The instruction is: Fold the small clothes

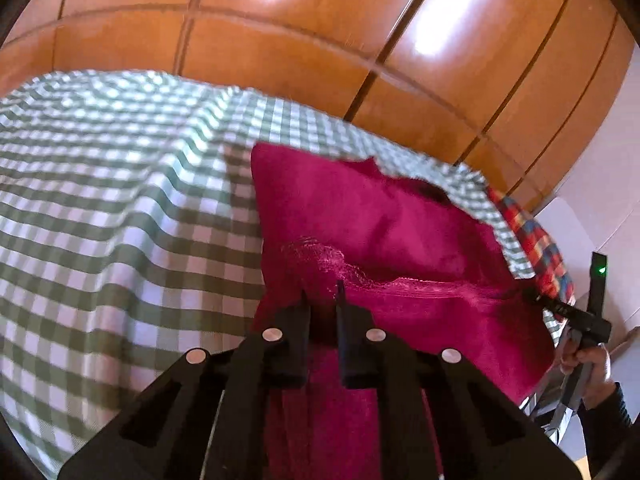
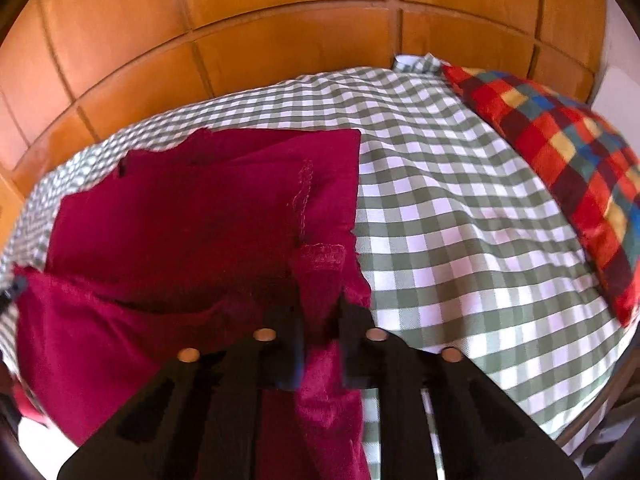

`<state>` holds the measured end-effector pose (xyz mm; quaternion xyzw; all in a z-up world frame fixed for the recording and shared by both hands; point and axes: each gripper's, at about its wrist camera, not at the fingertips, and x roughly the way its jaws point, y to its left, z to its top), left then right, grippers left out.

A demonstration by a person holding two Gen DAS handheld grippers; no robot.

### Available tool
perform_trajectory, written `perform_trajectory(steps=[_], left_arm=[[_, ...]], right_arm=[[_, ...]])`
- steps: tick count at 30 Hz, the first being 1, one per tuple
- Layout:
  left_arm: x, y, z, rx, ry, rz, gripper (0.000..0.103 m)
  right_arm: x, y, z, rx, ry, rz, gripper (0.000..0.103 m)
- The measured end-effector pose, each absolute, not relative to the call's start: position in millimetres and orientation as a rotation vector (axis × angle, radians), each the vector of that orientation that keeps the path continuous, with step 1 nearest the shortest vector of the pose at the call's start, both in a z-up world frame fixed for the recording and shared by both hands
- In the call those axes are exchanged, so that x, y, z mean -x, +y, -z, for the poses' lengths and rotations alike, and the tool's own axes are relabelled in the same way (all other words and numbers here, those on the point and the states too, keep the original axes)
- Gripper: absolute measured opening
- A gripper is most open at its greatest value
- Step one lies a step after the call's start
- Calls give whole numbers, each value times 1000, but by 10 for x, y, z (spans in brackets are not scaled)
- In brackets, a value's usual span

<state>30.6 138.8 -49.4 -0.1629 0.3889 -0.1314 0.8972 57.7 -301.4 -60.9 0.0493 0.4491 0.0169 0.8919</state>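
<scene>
Crimson fleece garment, soft and partly doubled over, lies on the surface draped in green-and-white checked cloth, in front of the orange panelled wooden wall. A multicoloured plaid cushion rests at the cloth's far right, well apart from the garment. We hold the garment's near edge at two corners. Our left gripper has its fingers together on the fabric at the near-left corner, and cloth hangs down below them. Our right gripper has its fingers clamped on the near-right corner, beside the stitched hem.

We judge that we are partway through carrying this edge over toward the far side. The risks come from the fabric itself: fleece is thick and slack, so if our two hands move unevenly the fold will land skewed. A thin pinch near the hem could slip out. The checked cloth beneath is loose and may drag or bunch along with the garment.
</scene>
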Motion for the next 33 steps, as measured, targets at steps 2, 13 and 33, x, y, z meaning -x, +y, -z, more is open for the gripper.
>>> perform_trajectory(steps=[2, 13, 33], left_arm=[[-175, 1384, 393, 323, 774, 278, 8], [229, 1331, -182, 275, 620, 295, 8], [-1583, 1248, -32, 226, 711, 97, 8]], right_arm=[[-464, -3043, 527, -110, 909, -42, 8], [-290, -3138, -19, -195, 777, -88, 7], [-1981, -3027, 188, -164, 859, -1, 7]])
